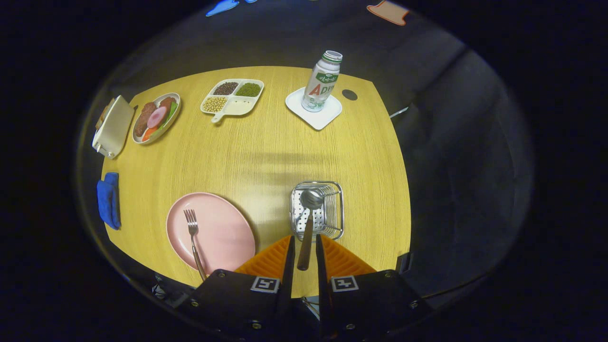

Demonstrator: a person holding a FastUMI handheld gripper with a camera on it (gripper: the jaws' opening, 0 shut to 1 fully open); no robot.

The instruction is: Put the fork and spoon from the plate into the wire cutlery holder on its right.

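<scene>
Between the fingers in the gripper view, the spoon is held by its handle, bowl end hanging over the wire cutlery holder. Best to lower it straight, bowl inside the rim, then release gently so the holder stays upright. On the pink plate to the left, the fork waits.
</scene>
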